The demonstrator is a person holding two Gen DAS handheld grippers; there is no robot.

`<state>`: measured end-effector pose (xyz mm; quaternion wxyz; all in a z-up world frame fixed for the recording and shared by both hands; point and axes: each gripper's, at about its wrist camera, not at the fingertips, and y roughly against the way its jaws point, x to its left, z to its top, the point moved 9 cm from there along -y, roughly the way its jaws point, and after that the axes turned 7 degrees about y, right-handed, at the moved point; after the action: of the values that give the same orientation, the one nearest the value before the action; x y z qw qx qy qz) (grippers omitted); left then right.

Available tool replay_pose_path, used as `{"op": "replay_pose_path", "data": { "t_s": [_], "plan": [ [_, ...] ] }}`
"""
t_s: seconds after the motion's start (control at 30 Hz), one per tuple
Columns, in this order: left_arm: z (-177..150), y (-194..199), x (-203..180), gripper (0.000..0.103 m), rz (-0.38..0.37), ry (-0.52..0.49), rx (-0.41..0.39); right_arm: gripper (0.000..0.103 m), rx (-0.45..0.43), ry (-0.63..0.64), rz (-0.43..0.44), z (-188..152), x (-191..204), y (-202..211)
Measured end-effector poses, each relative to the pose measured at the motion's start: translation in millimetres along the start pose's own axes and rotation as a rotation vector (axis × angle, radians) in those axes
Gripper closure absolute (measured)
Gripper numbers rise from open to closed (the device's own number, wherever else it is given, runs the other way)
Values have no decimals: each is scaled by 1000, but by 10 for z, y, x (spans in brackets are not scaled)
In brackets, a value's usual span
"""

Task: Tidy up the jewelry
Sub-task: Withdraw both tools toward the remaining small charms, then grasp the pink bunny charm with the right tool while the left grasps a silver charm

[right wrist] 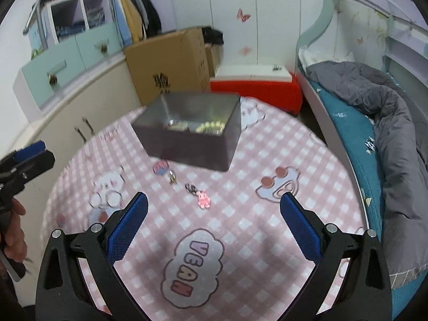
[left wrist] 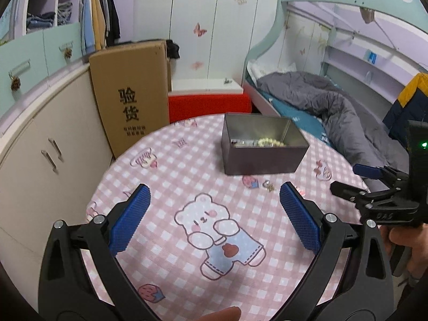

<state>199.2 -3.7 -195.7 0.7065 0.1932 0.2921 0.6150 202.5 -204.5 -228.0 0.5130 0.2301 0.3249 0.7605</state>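
A dark, rectangular metal tin (right wrist: pixel 192 136) sits open on the round tabletop (right wrist: pixel 240 227) with its pink checked cartoon cloth, holding a pale bead bracelet (left wrist: pixel 270 142). Just before it lie a small metal charm (right wrist: pixel 172 177) and a pink rabbit keyring (right wrist: pixel 202 198). Left claw (left wrist: pixel 214 211) and right claw (right wrist: pixel 214 219), blue textured pads, both gape wide, empty.

You see a pink-and-white checked tablecloth (right wrist: pixel 240 214) printed with cartoon bears and strawberries; on it your dark grey tin box (right wrist: pixel 192 144) shows a silvery inside and holds pale cream beads (left wrist: pixel 270 142); a pink rabbit charm (right wrist: pixel 203 199) lies on the cloth; each gripper's black frame carries 2 blue textured pads (left wrist: pixel 131 219); behind stand a brown cardboard box (left wrist: pixel 131 93) and a red stool (right wrist: pixel 256 91).
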Motion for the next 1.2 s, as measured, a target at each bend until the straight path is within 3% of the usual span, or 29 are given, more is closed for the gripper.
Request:
{"op": "replay_pose_path", "data": {
  "t_s": [0.1,0.17,0.23,0.37,0.4,0.43,0.57,0.67,0.9,0.97,1.0,1.07,1.2],
  "plan": [
    [-67,-145,-5,8,2,1,31,11,32,10,15,-47,5,-204],
    [-107,-228,-29,8,2,-3,46,25,55,17,27,-68,23,-342],
    [-129,-312,-65,8,1,-11,60,47,85,29,39,-87,51,-507],
    [-138,-481,-144,8,-4,-29,84,64,100,90,42,-111,150,-694],
    [-140,-530,-169,8,-5,-32,90,72,97,126,32,-124,193,-702],
    [-138,-569,-194,8,-8,-35,96,87,95,152,24,-135,223,-689],
    [-167,-775,-321,8,-24,-56,127,89,84,122,37,-209,182,-571],
    [-218,-954,-471,8,-41,-84,159,89,56,29,61,-245,20,-430],
    [-272,-1302,-757,10,-64,-124,202,89,29,-31,41,-247,-204,-216],
    [-374,-1433,-821,44,-73,-136,259,89,24,-28,29,-228,-219,-185],
    [-388,-1445,-825,45,-60,-147,252,89,20,-29,30,-234,-220,-171],
    [-401,-1411,-869,61,-67,-172,232,89,13,-29,30,-206,-221,-150],
    [-381,-1361,-830,85,-131,-122,247,89,1,-26,33,-168,-210,-123]
  ]
}}
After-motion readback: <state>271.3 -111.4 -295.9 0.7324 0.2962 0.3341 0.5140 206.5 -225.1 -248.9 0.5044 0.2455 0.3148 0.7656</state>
